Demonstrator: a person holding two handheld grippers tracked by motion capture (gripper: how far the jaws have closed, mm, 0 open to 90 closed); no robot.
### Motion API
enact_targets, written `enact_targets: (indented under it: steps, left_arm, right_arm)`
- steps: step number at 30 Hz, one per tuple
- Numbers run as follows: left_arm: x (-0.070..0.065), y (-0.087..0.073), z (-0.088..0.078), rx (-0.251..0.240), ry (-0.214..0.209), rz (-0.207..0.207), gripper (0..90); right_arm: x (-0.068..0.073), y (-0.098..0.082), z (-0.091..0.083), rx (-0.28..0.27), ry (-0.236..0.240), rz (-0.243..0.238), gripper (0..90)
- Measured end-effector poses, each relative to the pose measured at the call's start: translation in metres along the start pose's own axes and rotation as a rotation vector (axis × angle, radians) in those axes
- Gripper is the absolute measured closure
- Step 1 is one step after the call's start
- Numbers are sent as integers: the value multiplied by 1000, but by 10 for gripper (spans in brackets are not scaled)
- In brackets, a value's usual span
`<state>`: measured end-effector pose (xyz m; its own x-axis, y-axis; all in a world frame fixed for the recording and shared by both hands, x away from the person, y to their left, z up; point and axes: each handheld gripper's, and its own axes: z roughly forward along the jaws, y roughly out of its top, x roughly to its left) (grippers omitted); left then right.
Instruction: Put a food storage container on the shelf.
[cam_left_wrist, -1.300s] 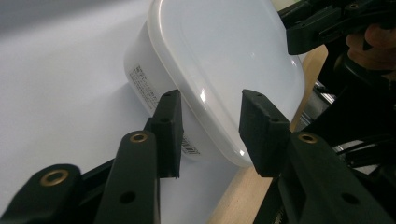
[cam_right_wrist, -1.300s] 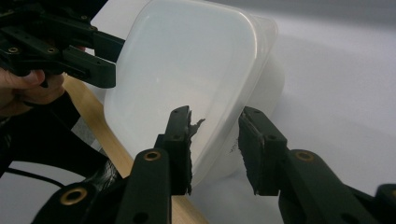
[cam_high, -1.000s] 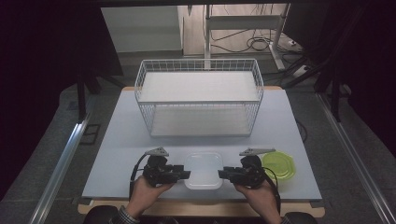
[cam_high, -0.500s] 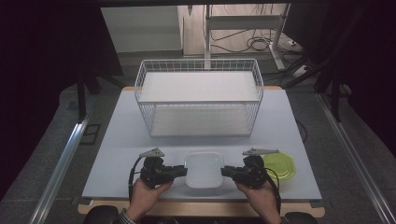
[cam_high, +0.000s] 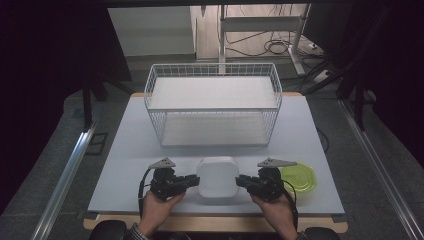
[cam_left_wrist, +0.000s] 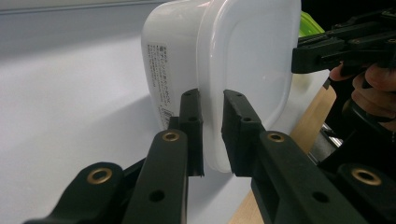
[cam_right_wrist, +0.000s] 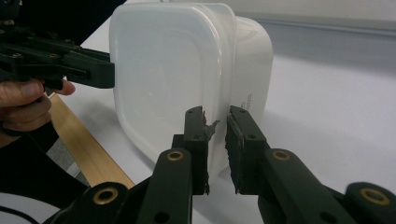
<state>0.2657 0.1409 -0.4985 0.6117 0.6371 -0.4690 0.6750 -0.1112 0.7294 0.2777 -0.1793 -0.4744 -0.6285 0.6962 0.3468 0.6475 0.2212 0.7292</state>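
Observation:
A white plastic container (cam_high: 217, 176) stands tipped up on its side near the table's front edge, with its wide face turned toward the person. My left gripper (cam_high: 196, 179) is shut on its left rim and my right gripper (cam_high: 239, 180) on its right rim. In the left gripper view the jaws (cam_left_wrist: 210, 100) pinch the thin rim of the container (cam_left_wrist: 243, 56), whose labelled wall faces away. The right gripper view shows the same grip (cam_right_wrist: 215, 114) on the container (cam_right_wrist: 159, 70). Both pairs of jaws have just been closing onto that rim. I cannot tell whether its lower edge touches the table.
A green round lid (cam_high: 298, 179) lies flat just right of my right hand. A white wire basket (cam_high: 212, 66) stands across the back of the pale table (cam_high: 135, 140). The table's wooden front edge (cam_high: 215, 222) runs under the person's hands.
Both grippers have closed onto the container's side rims. The container, lying flat between them before, now stands tipped up with its wide face toward the person.

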Motion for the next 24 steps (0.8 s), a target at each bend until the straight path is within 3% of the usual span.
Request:
enact_targets:
  steps: [17, 24]
  left_arm:
    - [-5, 25, -11, -72, 19, 51, 795]
    - [-7, 44, -22, -110, 38, 81, 796]
  right_arm:
    - [2, 21, -8, -83, 5, -29, 792]
    - [5, 41, -11, -118, 5, -67, 792]
